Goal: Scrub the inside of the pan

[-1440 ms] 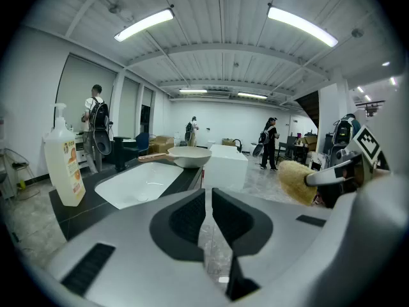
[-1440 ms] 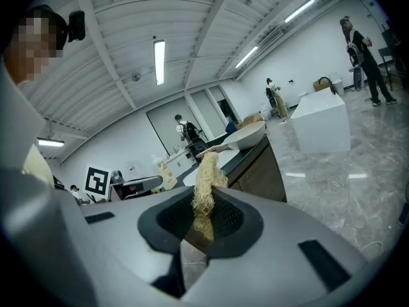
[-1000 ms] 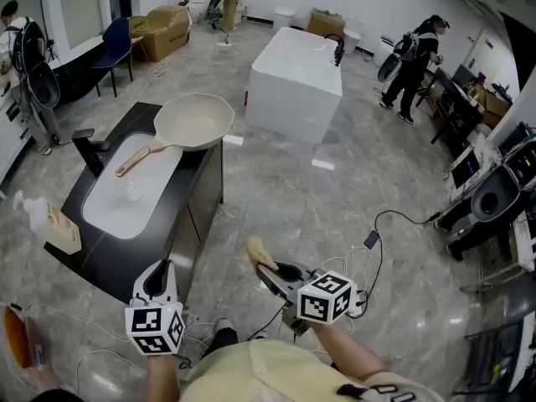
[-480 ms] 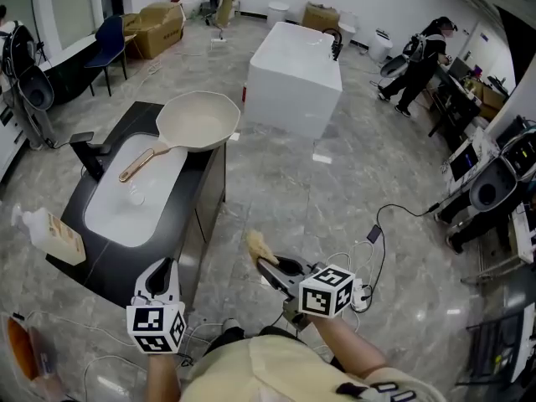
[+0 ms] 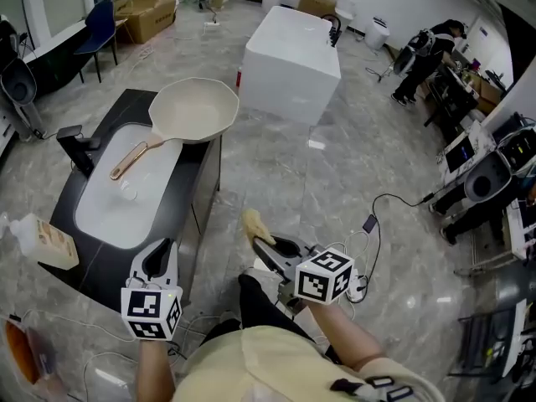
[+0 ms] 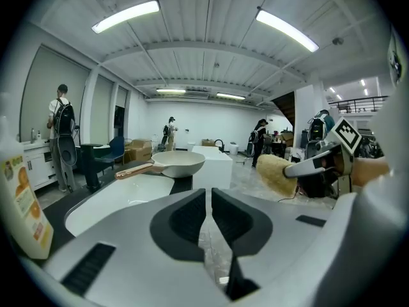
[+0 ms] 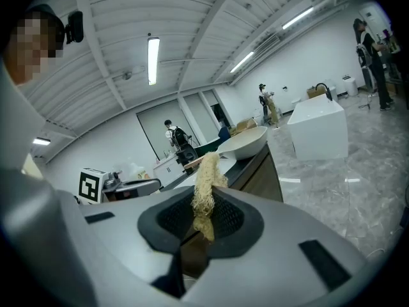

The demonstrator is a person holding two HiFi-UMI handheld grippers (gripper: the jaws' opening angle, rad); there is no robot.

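A pale yellow shirt (image 5: 251, 367) and dark trousers (image 5: 261, 306) are worn. The left gripper (image 5: 158, 260) and right gripper (image 5: 261, 249) are moulded in grey with black jaw liners. Each is topped by a white cube (image 5: 325, 278) printed with black square markers.

Soap bottle (image 5: 38, 241): left of the left gripper (image 5: 157, 258). White cabinet (image 5: 293, 65): well ahead of the right gripper (image 5: 261, 246). Cable plug (image 5: 368, 223): to its right.

Head view looks steeply down; both gripper views face the pan (image 5: 194, 110).

Bright overhead striplights, fisheye-warped edges
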